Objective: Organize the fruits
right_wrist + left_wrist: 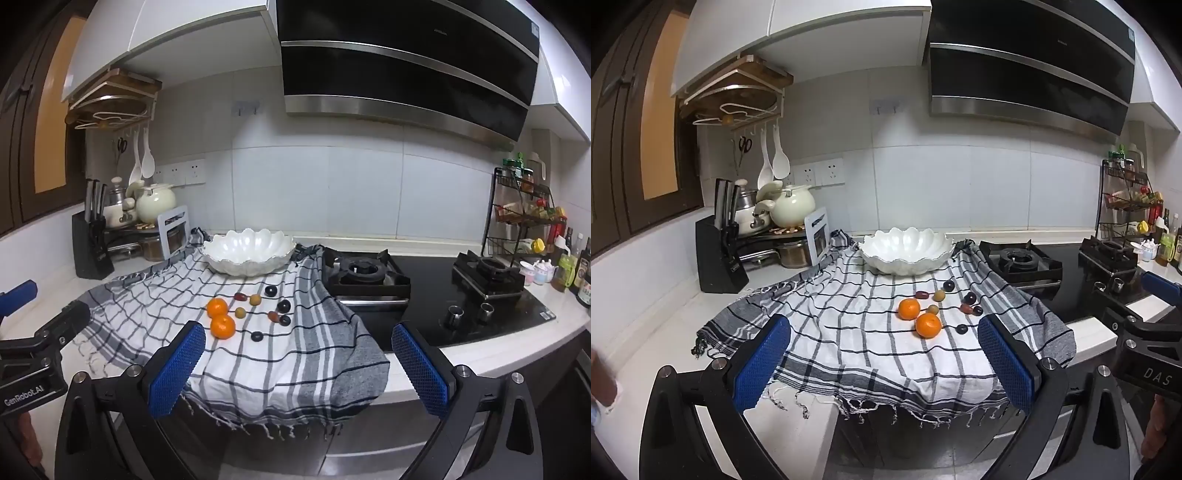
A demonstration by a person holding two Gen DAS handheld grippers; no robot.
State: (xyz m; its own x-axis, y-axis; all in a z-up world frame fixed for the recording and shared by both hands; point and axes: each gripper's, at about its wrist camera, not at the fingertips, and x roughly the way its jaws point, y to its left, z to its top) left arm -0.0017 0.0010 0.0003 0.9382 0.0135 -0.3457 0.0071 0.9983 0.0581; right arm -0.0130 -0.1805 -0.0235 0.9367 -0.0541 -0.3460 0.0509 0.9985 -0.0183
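The small dark, reddish and tan fruits [960, 306] scattered on the grey-and-white checked cloth [849, 343] are too small to identify, and the cloth's fringed front edge droops over the white counter [665, 332], hiding what lies beneath. Two round orange mandarins [919, 317] sit near each other mid-cloth, well short of the empty white scalloped ceramic bowl [906, 250] at the back. Both tools hover before the counter, tilted slightly downward: the left gripper [882, 362] and the right gripper [299, 369] each have blue-padded fingers [177, 373] spread wide apart, holding nothing.
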